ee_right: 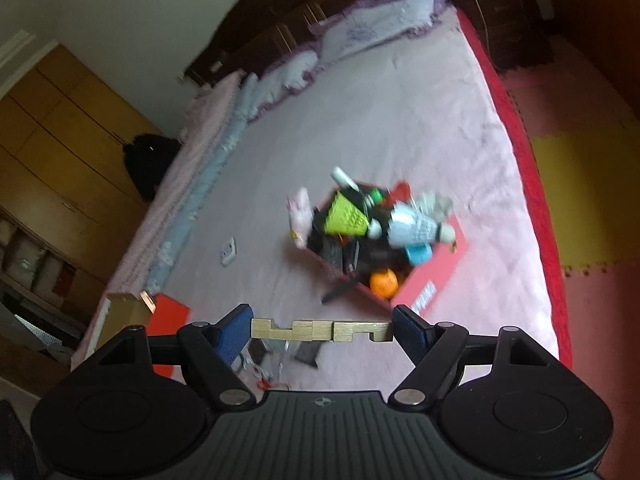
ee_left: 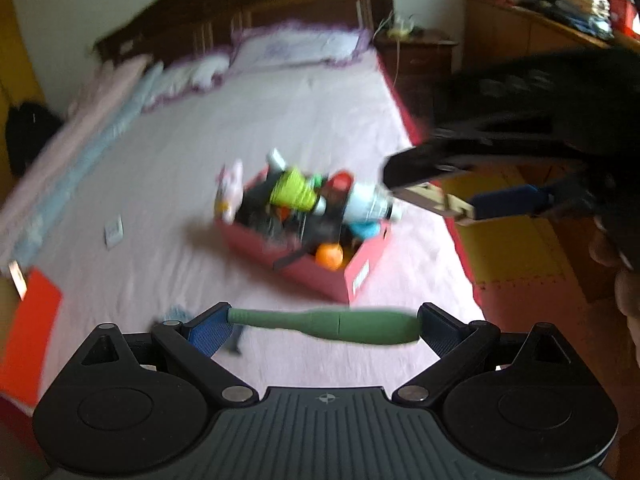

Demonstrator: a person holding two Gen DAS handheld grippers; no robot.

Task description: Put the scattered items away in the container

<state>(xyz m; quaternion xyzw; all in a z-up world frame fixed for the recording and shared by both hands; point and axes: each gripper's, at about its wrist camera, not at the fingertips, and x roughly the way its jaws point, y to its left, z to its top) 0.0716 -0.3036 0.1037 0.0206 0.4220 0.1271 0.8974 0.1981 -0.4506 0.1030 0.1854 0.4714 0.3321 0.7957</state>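
On the pink bedspread stands a red cardboard box (ee_left: 360, 276) (ee_right: 424, 284), filled with several items: a yellow-green shuttlecock, a white shuttlecock, an orange, a blue cup. My left gripper (ee_left: 324, 326) is shut on a green handle-shaped tool (ee_left: 332, 326), held crosswise between its blue pads, above the bed on the near side of the box. My right gripper (ee_right: 322, 330) is shut on a notched wooden puzzle piece (ee_right: 320, 330), also held end to end. In the left wrist view the right gripper (ee_left: 452, 204) hangs to the right of the box with the wooden piece (ee_left: 436, 200).
A white card (ee_left: 113, 232) (ee_right: 229, 252) lies on the bed left of the box. An orange-red lid (ee_left: 30, 332) (ee_right: 168, 320) sits at the bed's near left corner. Small dark and bluish bits lie on the bed under both grippers. Pillows and headboard lie far back; foam floor mats to the right.
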